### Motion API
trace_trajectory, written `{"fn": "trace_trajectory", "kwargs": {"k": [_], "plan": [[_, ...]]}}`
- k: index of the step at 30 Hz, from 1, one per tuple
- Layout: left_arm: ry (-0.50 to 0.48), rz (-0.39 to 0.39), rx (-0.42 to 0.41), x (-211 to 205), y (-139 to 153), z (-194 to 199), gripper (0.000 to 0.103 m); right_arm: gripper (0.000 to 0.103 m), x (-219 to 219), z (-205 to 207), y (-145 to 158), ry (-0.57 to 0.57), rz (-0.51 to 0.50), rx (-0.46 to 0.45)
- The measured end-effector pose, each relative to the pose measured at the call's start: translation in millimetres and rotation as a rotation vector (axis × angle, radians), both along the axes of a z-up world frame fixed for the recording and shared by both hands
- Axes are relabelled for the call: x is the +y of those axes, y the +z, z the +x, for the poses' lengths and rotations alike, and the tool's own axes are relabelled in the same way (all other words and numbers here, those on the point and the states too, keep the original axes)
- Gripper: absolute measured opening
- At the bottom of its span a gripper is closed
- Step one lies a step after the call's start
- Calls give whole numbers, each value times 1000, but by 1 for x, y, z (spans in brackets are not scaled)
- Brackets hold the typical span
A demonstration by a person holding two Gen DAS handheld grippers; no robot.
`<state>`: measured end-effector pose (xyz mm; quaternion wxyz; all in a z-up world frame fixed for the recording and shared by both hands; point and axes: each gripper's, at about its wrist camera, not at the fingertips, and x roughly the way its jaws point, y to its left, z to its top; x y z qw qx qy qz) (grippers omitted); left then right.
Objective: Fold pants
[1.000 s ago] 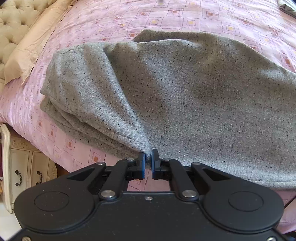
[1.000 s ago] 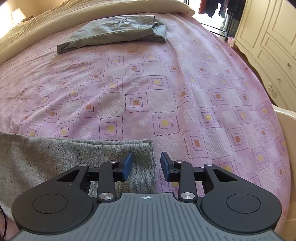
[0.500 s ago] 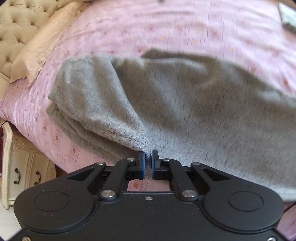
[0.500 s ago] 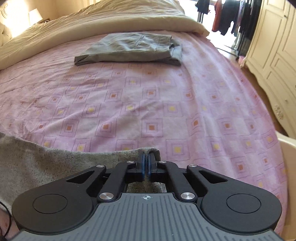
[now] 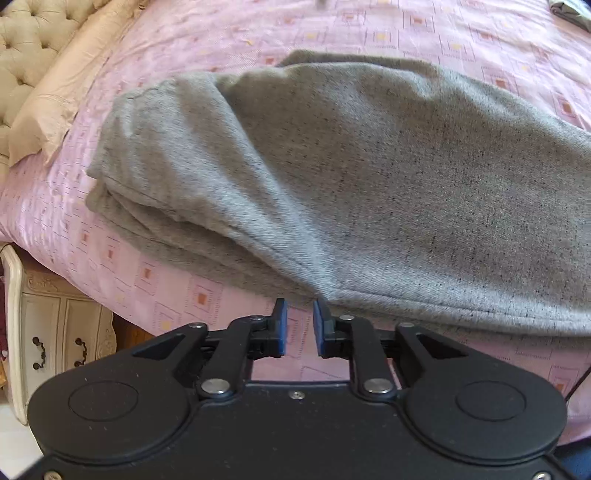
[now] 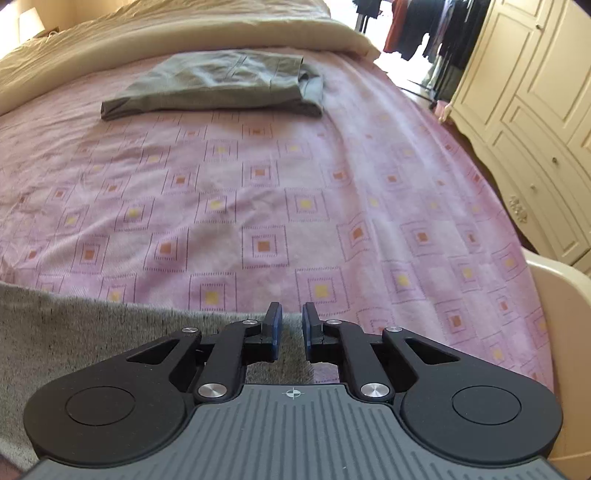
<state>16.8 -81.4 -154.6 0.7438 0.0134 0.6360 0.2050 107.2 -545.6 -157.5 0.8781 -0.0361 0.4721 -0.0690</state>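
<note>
The grey speckled pants (image 5: pixel 369 177) lie folded in layers on the pink patterned bedspread (image 5: pixel 155 280). My left gripper (image 5: pixel 300 325) hovers just in front of their near hem. Its jaws are opening, with only bedspread showing between the pads. In the right wrist view one end of the pants (image 6: pixel 110 332) lies flat at the lower left. My right gripper (image 6: pixel 291 325) is over that end's corner with its jaws opening. Grey cloth shows in the narrow gap, and the pads do not press on it.
A second, olive-grey folded garment (image 6: pixel 221 85) lies further up the bed, before a beige duvet (image 6: pixel 184 33). A cream wardrobe (image 6: pixel 535 110) and a footboard (image 6: pixel 554 295) stand to the right. A beige pillow (image 5: pixel 55 92), a tufted headboard (image 5: pixel 22 44) and a nightstand (image 5: pixel 55 332) are at the left.
My left gripper, shut on the pants' hem before, has parted its jaws and the hem lies free. My right gripper closed on the pants' corner, then parted slightly again, and tilted up.
</note>
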Motion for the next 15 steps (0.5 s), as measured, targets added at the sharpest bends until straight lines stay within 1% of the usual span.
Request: {"fn": "trace_trajectory", "kwargs": {"k": [1,2,4,7,9,11,15], "plan": [[4,5,-10,4,5,-4,43,12,2,-2,6,-11,-4,-26],[8,12,-25,10,11,-8,47,12,5,-4,12,-18,-2,-51],[11,34,-45,21,22,-13,47,12,16,-7,23,-8,3,-86],[9,69,-61,45,31,-14,47,12,46,-14,38,56,14,-125],[2,87,-69,66,35,-13,49,12,76,-20,47,118,20,-139],[-9,110,-78,90,35,-5,56,12,112,-28,54,189,27,-150],[-38,136,-99,150,29,7,57,12,198,-45,60,325,49,-136]]}}
